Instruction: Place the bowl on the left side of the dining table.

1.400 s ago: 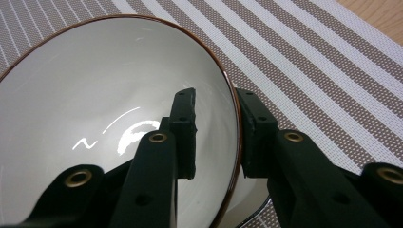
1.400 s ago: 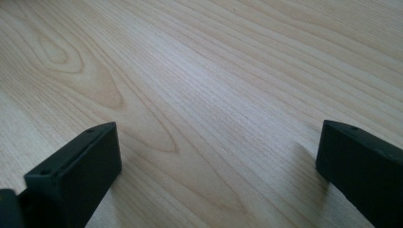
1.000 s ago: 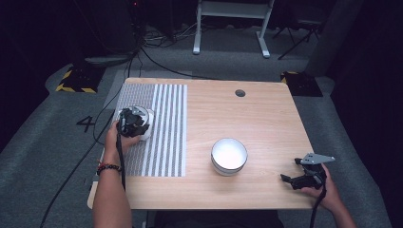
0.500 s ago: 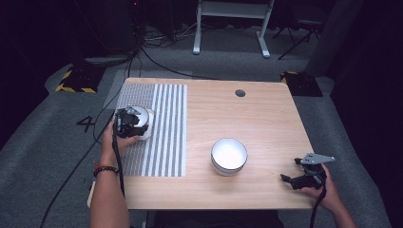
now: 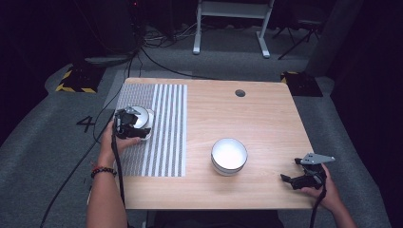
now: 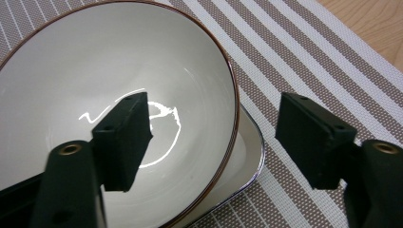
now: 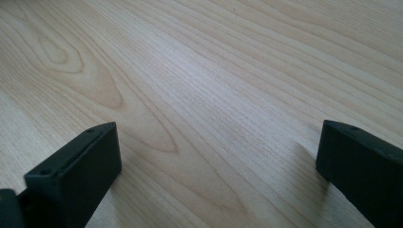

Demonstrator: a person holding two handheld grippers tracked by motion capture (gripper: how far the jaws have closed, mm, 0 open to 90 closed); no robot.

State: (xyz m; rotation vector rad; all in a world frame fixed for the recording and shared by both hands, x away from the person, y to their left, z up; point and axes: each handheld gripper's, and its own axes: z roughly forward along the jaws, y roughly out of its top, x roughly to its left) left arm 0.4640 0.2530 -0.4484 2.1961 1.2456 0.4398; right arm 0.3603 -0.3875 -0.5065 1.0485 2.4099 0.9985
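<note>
The left hand-held gripper [image 6: 209,142] has just been opening its jaws, and they now stand released astride the rim of a white bowl [image 6: 95,85]: one jaw hangs inside the bowl, the other outside over the striped placemat [image 6: 304,52], neither pad pressing on the wall. The bowl sits on the placemat at the left side of the desk [image 5: 266,118], and in the left gripper view it seems to rest in or on a second pale dish [image 6: 249,152] whose edge peeks out below it; the high view is too small to confirm that. Glazed and hard, the bowl will likely be slick, rigid and chippable, with some weight, so the thin brown-edged rim is the sensible hold, pinched squarely with one pad on each face of the wall. The high view adds what the close view lacks: another white bowl [image 5: 229,156] well apart toward the middle of the desk, and the right hand-held gripper [image 5: 292,180] near the right front corner. The right gripper view shows that one's jaws spread wide over bare wood, holding nothing.
</note>
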